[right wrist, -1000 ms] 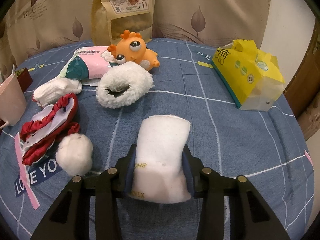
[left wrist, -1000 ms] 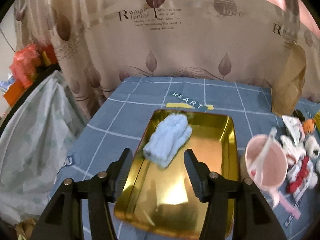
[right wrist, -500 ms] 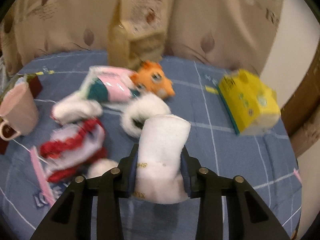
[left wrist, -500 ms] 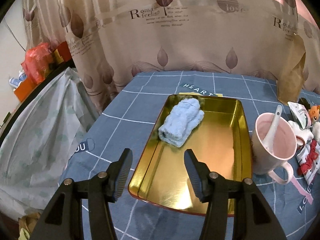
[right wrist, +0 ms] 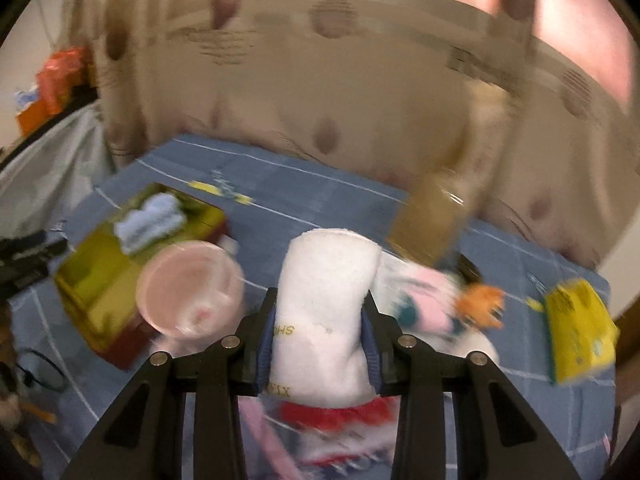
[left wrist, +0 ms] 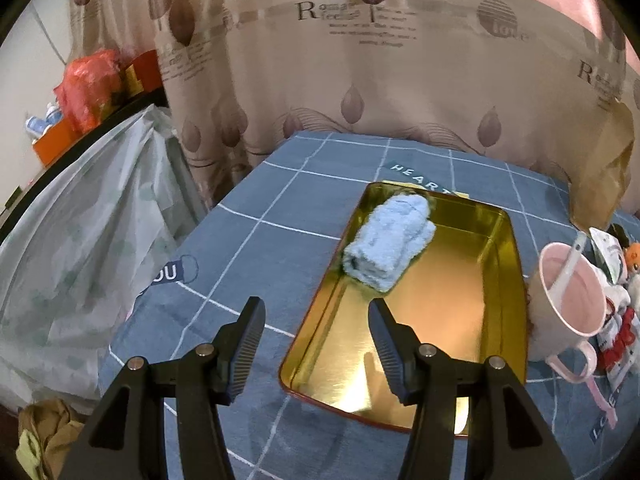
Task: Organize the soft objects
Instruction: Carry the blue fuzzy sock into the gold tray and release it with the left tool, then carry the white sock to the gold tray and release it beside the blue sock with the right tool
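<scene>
The right tongs (right wrist: 320, 336), clenched on a white towel (right wrist: 326, 300), have lifted from the desk; the tin (right wrist: 100, 280) now sits left of centre. The left tongs (left wrist: 316, 340) hang released. The swing could clip the mug (right wrist: 188, 284).

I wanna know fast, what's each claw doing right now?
Left claw: open, holding nothing, above the gold tray.
Right claw: shut on the white rolled towel.

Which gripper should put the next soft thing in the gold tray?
Right. The right gripper is already shut on the white rolled towel, lifted above the table. The left gripper is open and empty, over the tray's near edge.
</scene>
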### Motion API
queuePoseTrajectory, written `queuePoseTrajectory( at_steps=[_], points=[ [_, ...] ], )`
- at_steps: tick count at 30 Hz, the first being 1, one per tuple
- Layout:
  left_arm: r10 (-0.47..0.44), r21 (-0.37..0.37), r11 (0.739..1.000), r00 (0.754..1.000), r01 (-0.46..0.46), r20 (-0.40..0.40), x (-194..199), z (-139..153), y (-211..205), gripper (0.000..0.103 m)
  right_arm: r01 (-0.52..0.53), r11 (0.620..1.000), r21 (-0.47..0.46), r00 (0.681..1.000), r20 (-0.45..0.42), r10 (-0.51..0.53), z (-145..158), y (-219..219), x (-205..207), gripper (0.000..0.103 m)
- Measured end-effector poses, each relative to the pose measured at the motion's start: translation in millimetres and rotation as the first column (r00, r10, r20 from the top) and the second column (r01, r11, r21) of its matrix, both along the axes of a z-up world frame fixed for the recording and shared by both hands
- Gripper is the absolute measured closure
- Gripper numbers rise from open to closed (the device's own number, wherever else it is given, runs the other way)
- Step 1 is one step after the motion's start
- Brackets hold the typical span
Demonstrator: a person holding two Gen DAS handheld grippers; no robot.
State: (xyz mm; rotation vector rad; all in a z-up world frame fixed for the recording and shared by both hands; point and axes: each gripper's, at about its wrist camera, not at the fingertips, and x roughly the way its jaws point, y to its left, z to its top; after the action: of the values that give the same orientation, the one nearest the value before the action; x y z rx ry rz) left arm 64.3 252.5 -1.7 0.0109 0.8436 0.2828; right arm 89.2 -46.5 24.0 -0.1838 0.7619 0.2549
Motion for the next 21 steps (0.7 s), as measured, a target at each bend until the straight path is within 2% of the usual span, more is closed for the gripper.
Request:
queuePoseTrajectory(
  at_steps=[5, 10, 21],
  points=[
    [0.031, -0.021, 0.999, 0.999, -0.031, 0.01, -0.8, 0.3, 9.1, 0.048, -0.11, 0.994, 0.002, 0.994, -0.007, 0.11, 4.6, 63.1, 18.6, 0.069],
    [0.045, -0.017, 0.999, 0.999, -0.045, 0.002, -0.1, -3.5, 13.1, 0.048, -0.186, 0.983, -0.012, 0.982, -0.049, 0.185, -7.2, 112.7, 43.7, 0.069],
    [0.071, -0.023, 0.997, 0.997, -0.071, -0.004, 2.9, -8.9, 24.7, 0.048, -0.246, 0.967, -0.067, 0.959, -0.16, 0.233, -44.7, 183.7, 90.1, 0.067]
  ],
)
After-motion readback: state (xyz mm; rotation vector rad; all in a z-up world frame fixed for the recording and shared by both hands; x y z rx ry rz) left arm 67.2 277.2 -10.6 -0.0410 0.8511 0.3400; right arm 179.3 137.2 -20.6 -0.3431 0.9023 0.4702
